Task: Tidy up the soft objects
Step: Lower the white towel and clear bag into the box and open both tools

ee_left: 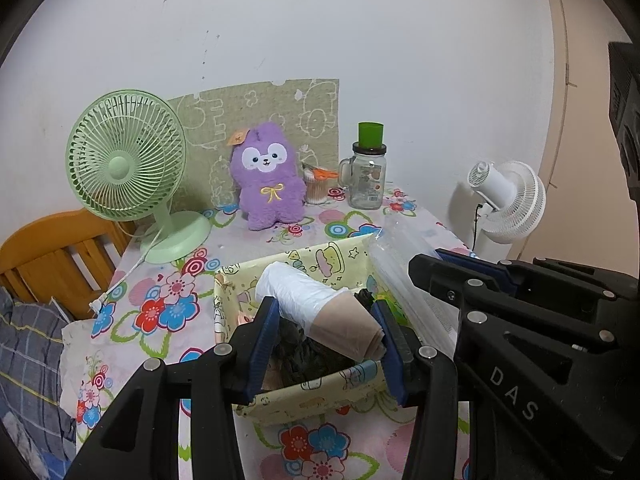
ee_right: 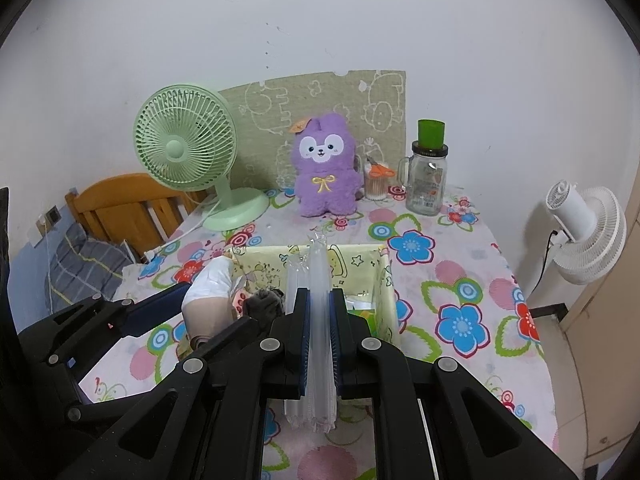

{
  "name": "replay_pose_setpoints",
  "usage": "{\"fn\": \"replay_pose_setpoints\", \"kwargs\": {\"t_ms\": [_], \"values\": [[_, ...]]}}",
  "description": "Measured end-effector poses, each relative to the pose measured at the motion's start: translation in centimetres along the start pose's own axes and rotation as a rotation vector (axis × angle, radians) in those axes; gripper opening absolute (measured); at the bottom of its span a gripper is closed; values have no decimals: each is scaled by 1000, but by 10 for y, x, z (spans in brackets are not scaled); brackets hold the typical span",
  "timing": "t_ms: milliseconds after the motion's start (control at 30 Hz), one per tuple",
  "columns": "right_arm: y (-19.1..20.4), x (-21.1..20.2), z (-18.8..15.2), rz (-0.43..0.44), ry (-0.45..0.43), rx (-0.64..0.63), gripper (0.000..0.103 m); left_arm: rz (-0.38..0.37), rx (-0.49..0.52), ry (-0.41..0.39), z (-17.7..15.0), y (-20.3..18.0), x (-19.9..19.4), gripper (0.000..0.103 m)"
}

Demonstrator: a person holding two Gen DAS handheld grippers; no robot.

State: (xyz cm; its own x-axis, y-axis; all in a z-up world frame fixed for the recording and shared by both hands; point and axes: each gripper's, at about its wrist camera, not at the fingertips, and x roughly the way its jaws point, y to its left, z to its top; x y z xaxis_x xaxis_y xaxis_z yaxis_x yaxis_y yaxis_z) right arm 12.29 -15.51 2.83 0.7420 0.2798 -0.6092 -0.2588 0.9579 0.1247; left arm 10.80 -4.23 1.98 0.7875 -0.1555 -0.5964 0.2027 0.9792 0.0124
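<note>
Clear plastic bags (ee_right: 318,320) are being clamped by the right gripper (ee_right: 319,332), a roll (ee_left: 316,304) by the left gripper (ee_left: 326,344); both should be lowered fully inside the yellow box (ee_left: 304,394) before release.

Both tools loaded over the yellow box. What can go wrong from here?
1. The left tool grips the roll near its beige end only; the white end sticks out and may sag or slip.
2. The right tool pinches a floppy clear plastic pack that overhangs both ways; it could catch the box rim.
3. The two tools sit close together, so they may bump over the box.
</note>
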Motion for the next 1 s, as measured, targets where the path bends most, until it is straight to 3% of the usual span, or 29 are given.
{"fn": "replay_pose_setpoints", "kwargs": {"t_ms": [333, 733, 1000], "values": [[-7, 24, 4, 5, 33, 8, 12, 10, -18, 28, 5, 6, 24, 49], [-20, 79, 5, 12, 113, 48, 12, 16, -43, 116, 0, 22, 68, 49], [-18, 102, 5, 8, 107, 38, 13, 7, -80, 153, -1, 35, 87, 49]]}}
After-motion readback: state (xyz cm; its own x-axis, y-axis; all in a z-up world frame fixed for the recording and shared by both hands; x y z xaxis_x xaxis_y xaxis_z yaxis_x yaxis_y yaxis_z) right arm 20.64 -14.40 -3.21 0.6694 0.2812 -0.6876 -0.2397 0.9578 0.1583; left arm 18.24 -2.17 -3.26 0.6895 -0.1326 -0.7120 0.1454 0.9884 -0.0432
